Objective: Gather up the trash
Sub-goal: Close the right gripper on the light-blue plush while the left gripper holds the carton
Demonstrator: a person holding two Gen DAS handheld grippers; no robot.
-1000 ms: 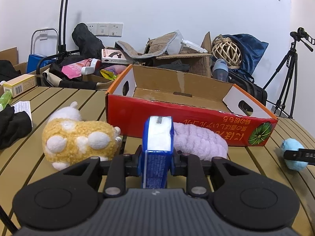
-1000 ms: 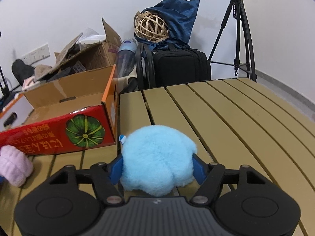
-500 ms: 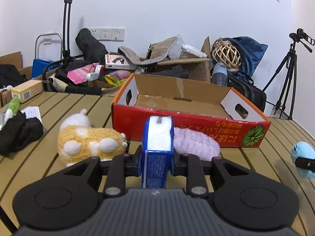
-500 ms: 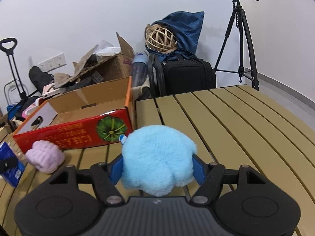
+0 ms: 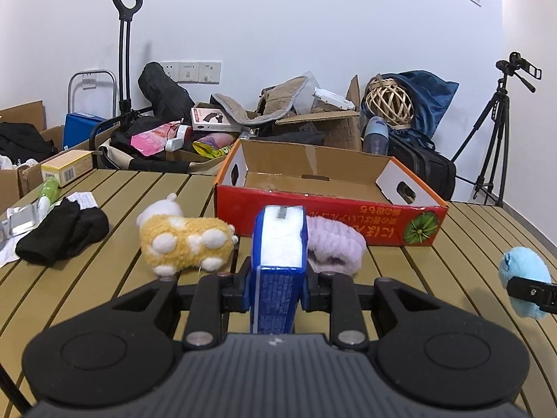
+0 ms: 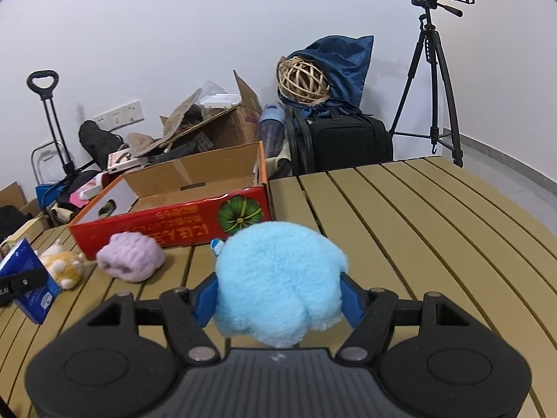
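We find open slats on the table (image 6: 435, 230) right of the red box (image 6: 181, 216), while a yellow plush (image 5: 184, 240) and purple plush (image 5: 334, 247) crowd its near wall.

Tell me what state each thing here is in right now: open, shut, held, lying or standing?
Left gripper: shut on the blue tissue pack.
Right gripper: shut on the fluffy light-blue plush toy.
Red cardboard box: open-topped, looks empty.
Yellow spotted plush toy: lying on the slatted table.
Lilac fluffy plush: lying before the box.
Black cloth: crumpled.
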